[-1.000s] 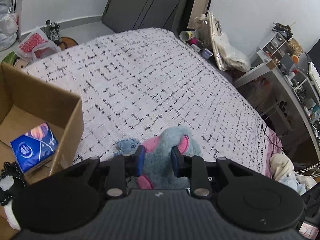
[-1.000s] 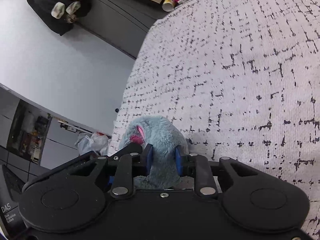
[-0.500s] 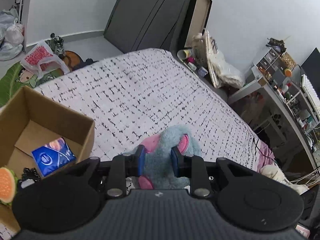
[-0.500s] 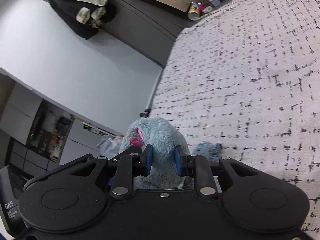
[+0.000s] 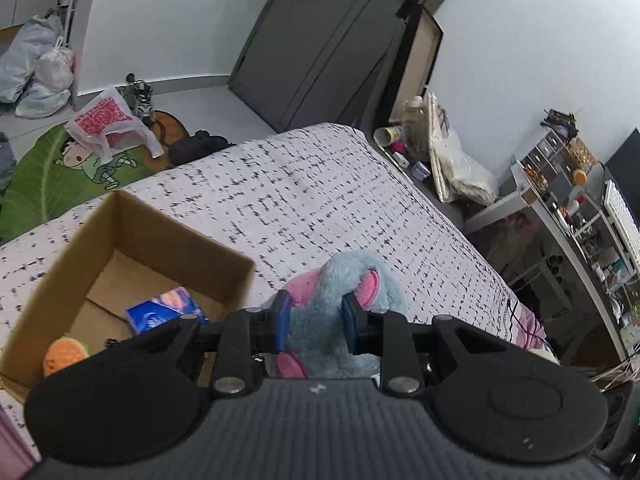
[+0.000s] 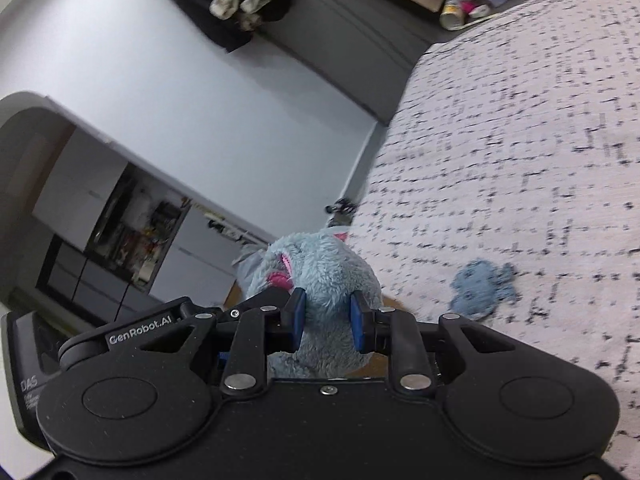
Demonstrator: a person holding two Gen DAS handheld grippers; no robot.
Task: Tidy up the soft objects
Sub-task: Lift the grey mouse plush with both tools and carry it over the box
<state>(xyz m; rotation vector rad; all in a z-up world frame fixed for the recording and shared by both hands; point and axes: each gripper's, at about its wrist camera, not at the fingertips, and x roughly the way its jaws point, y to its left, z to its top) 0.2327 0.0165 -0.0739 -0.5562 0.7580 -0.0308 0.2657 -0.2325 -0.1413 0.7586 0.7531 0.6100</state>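
Note:
A fluffy blue-grey plush toy with pink ears hangs above the bed, held from two sides. My left gripper is shut on its body near the pink ears. My right gripper is shut on the same plush toy at its other end. An open cardboard box stands on the bed to the lower left of the plush. Inside it lie a blue tissue pack and an orange fruit-slice toy. A small blue soft toy lies flat on the patterned bedspread.
The bed stretches ahead with a dark wardrobe beyond it. A cluttered desk and shelves stand to the right. On the floor at the left lie a green mat and plastic bags.
Both grippers have risen with the plush toy held between them. The box shows more of its inside in the left view. The small blue toy has come into the right view, left on the bed.

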